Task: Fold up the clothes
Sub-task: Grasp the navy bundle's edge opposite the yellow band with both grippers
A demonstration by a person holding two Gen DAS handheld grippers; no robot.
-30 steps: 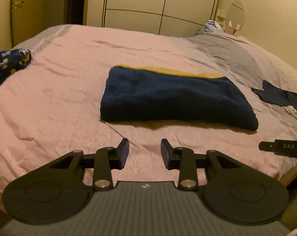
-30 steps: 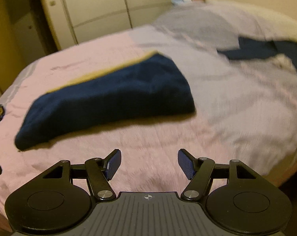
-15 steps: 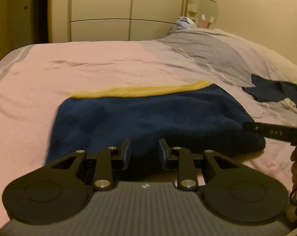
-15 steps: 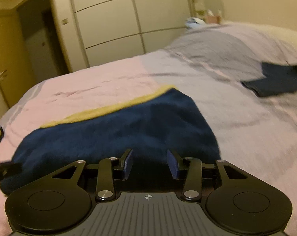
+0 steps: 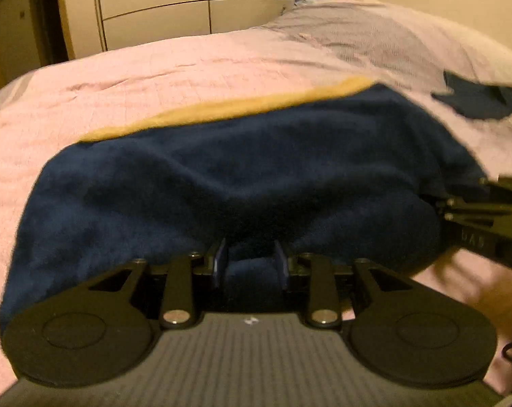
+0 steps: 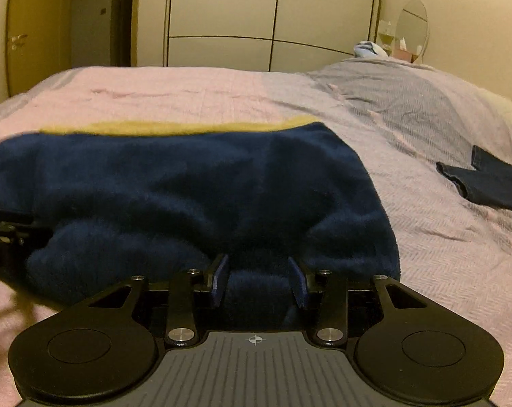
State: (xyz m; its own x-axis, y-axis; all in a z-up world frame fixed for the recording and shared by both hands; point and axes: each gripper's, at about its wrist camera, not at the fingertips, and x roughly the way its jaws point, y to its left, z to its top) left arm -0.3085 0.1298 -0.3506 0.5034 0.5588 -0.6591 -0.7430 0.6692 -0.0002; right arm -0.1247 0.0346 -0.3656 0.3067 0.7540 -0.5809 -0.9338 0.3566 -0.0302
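Note:
A folded navy fleece garment [image 5: 242, 169] with a yellow strip [image 5: 229, 112] along its far edge lies across the pink bedcover [image 5: 137, 78]. My left gripper [image 5: 250, 264] is shut on a bunched fold of its near edge, left of the middle. In the right wrist view the same garment [image 6: 188, 183] fills the centre, and my right gripper [image 6: 257, 281] is shut on the near edge towards its right end. The near edge bulges upward around both grips. Each gripper shows at the side of the other's view: the right gripper [image 5: 486, 224] and the left gripper [image 6: 5, 234].
A dark denim garment [image 6: 493, 183] lies on the grey part of the bedcover to the right. A pale bundle [image 6: 368, 49] sits at the head of the bed near a round mirror [image 6: 412, 27]. Wardrobe doors [image 6: 256, 17] stand beyond the bed.
Both grippers came forward from in front of the bed to the garment's near edge and closed on it. The edge now bunches and rises between the fingers.

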